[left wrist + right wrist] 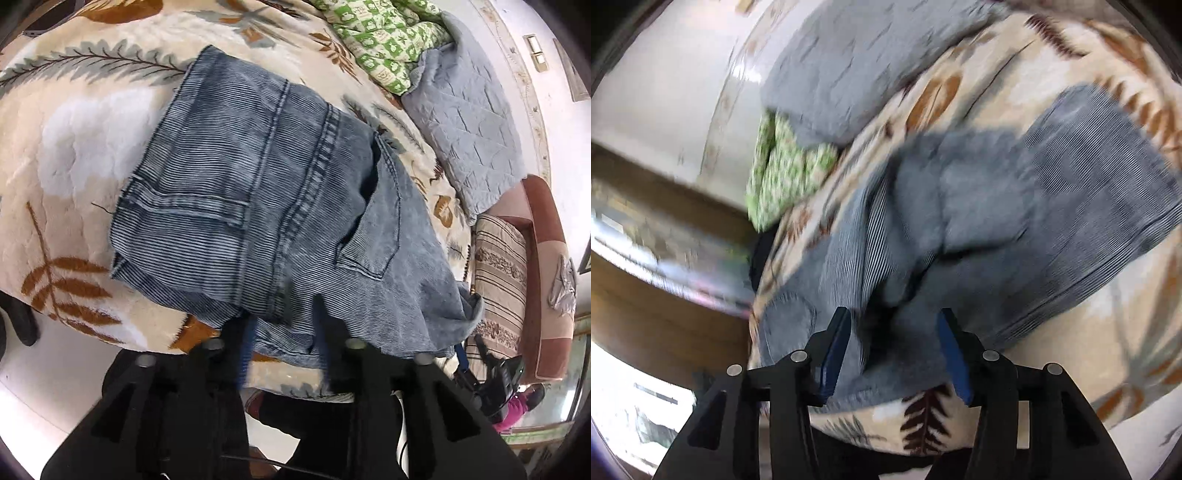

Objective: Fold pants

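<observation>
Blue-grey washed denim pants [258, 199] lie folded on a cream leaf-patterned blanket [74, 155], with a back pocket [373, 236] facing up. My left gripper [286, 317] is open, its fingers standing apart over the near edge of the pants. In the blurred right wrist view the same pants [979, 206] lie bunched on the blanket [1108, 332]. My right gripper [894, 325] is open, its blue-padded fingers either side of a rumpled fold, not closed on it.
A grey quilted cover [469, 125] and a green patterned cloth [380, 40] lie at the far side of the bed. A striped cushion [498, 280] and a brown headboard [546, 266] are to the right. The bed edge and white floor [48, 387] are close below.
</observation>
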A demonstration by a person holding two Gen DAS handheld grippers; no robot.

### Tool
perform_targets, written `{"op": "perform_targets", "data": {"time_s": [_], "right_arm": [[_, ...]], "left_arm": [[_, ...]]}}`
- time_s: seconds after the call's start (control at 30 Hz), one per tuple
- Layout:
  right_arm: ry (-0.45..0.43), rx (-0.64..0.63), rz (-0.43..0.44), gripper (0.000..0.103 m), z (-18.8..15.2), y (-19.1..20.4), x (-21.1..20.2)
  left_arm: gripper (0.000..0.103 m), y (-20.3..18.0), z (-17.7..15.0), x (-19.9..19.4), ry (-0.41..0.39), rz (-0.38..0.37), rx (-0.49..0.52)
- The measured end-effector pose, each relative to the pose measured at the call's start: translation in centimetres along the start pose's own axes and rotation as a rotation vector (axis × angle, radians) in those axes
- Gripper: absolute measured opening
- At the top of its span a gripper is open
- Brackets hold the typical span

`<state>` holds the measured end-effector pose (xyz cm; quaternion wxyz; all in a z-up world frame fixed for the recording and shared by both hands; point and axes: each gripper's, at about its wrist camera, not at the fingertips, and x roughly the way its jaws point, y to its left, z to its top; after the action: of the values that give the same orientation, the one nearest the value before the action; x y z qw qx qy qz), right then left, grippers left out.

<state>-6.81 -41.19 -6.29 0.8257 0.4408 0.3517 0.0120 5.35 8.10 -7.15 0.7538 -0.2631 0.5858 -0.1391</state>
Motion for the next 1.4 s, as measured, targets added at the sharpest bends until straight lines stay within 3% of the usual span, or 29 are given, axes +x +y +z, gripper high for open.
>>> {"op": "perform_targets", "data": {"time_s": [0.07, 0.2, 0.37, 0.4, 0.43, 0.47, 0.5, 0.6, 0.67, 0.77, 0.87, 1.03, 1.17, 1.3, 1.33, 1.37, 1.4], "right_arm": [[-0.029, 0.047, 0.023, 0.065, 1.2, -0.2, -0.2], [-0.027, 0.143, 0.119, 0.065, 3.6, 0.2, 0.9], [0.044, 0.043, -0.171, 0.068, 6.4, 2.5, 4.3], [0.059, 0.035, -0.193, 0.066, 6.8, 2.5, 5.0], [0.072, 0.031, -0.163, 0.048, 7.3, 2.4, 5.5], [0.086, 0.027, -0.137, 0.009, 7.5, 2.1, 5.4], [0.073, 0.011, -0.114, 0.008, 8.2, 2.5, 4.8], [-0.123, -0.135, 0.023, 0.008, 8.9, 5.7, -1.0], [-0.225, -0.232, 0.023, 0.008, 7.0, 6.6, -5.0], [-0.162, -0.151, -0.056, 0.008, 4.4, 1.9, -5.3], [-0.066, -0.010, -0.172, 0.008, 1.5, -5.2, -3.4], [-0.096, 0.088, -0.105, 0.019, -0.3, -8.5, -4.3], [-0.193, 0.166, -0.082, 0.052, 1.3, -9.8, -5.9], [-0.205, 0.266, -0.064, 0.053, 2.8, -11.4, -4.6], [-0.197, 0.274, -0.058, 0.044, 3.4, -11.5, -4.0], [-0.190, 0.270, -0.049, 0.011, 4.1, -11.4, -3.7], [-0.209, 0.240, -0.039, 0.011, 5.0, -10.9, -4.4]], "left_arm": [[0.044, 0.0, 0.0, 0.3, 0.005, -0.003, -0.003], [0.044, 0.0, 0.0, 0.8, 0.025, 0.002, -0.010], [0.044, 0.1, 0.1, 0.9, 0.027, 0.002, -0.012], [0.042, 0.2, 0.3, 1.0, 0.023, 0.004, -0.016], [0.040, 0.0, 0.6, 1.2, 0.022, 0.012, -0.014], [0.022, -0.1, 0.9, 1.2, 0.019, 0.020, -0.014], [0.011, -0.2, 1.1, 1.1, 0.015, 0.021, -0.016], [0.011, -0.7, 1.4, -0.3, -0.015, -0.018, -0.018], [0.011, -1.0, 1.1, -0.6, -0.016, -0.027, 0.002], [0.012, -0.6, 0.5, 0.5, 0.020, -0.009, -0.001], [0.012, 0.4, -0.1, 1.9, 0.070, 0.019, -0.027], [0.012, 0.2, 0.0, 1.3, 0.060, 0.015, -0.025], [0.013, -0.6, -0.1, 1.2, 0.042, 0.041, 0.003], [0.014, -0.3, 0.1, 1.8, 0.053, 0.040, -0.020], [0.014, -0.4, 0.3, 1.6, 0.048, 0.041, -0.021], [0.013, -0.5, 0.4, 1.3, 0.040, 0.040, -0.022], [0.013, -0.6, 0.4, 0.9, 0.029, 0.034, -0.021]]}}
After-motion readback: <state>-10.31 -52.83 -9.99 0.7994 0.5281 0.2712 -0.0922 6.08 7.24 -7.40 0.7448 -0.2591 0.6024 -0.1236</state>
